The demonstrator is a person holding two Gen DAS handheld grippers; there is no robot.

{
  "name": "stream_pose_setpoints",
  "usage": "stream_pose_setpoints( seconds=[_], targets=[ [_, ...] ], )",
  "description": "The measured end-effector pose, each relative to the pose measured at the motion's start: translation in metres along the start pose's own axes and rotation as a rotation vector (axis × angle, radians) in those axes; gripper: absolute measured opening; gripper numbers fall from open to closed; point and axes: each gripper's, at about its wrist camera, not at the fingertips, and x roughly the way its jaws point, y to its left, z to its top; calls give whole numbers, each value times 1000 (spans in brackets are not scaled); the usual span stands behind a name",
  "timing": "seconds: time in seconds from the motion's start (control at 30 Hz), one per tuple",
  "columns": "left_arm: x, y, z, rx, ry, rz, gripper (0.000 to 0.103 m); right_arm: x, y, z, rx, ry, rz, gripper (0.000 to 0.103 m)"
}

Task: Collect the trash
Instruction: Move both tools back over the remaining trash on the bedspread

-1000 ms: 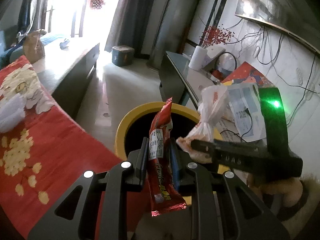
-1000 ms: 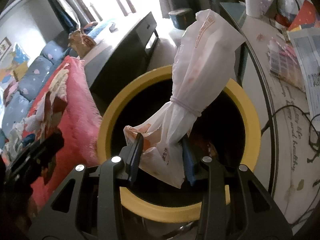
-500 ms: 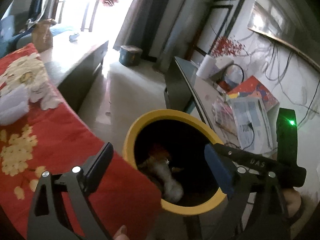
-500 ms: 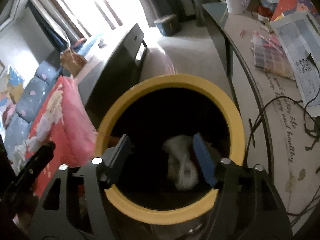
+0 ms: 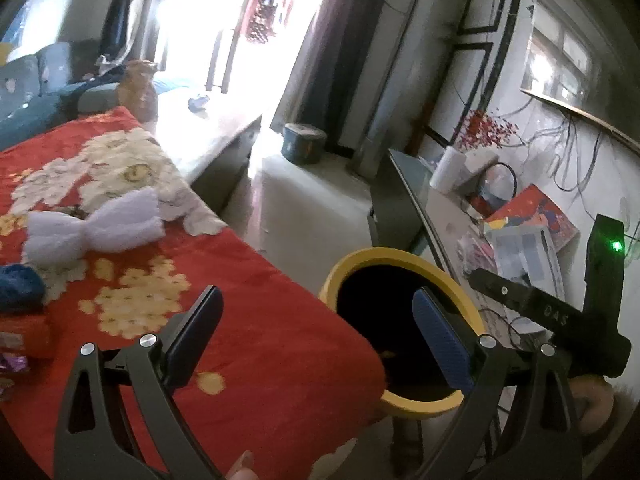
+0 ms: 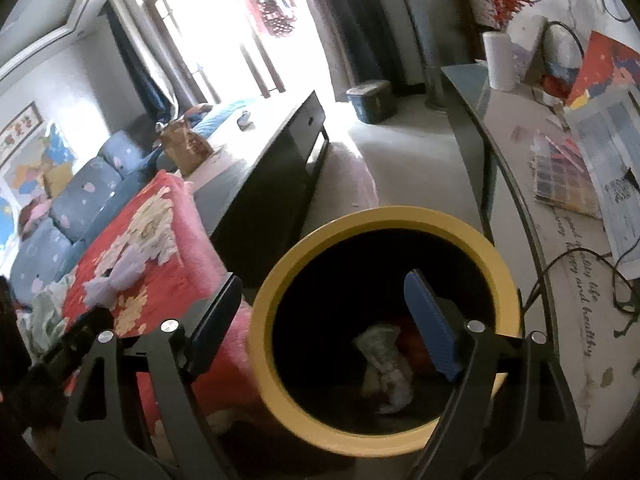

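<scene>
Beside the red floral cloth (image 5: 248,320) stands one yellow-rimmed bin (image 6: 384,220), with two grippers near its mouth. Inside the bin lie two pieces of trash: one pale crumpled bag (image 6: 386,364) and something red (image 6: 416,344) just beside it, dim in the dark. The right gripper (image 6: 326,320) hangs over the bin's near rim, its jaws opening with nothing between them; the bag lies below, between the two fingers as seen. The left gripper (image 5: 316,336) is over the cloth's edge and the bin's left rim, jaws opening, empty. On the cloth rests one white bow (image 5: 96,228).
</scene>
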Motion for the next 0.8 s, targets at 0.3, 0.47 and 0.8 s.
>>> stream_pose_setpoints(
  seconds=[0.3,0.47,0.8],
  targets=[
    [-30,25,1,-41,-50,59,93,-5,32,-6,-81,-2,53,77],
    [-44,35,3,-57,-79,87,93,-10,53,-10,-133,-14,86,77],
    [-67,59,6,-100,-128,141,93,-17,90,-20,-232,-12,146,77]
  ],
)
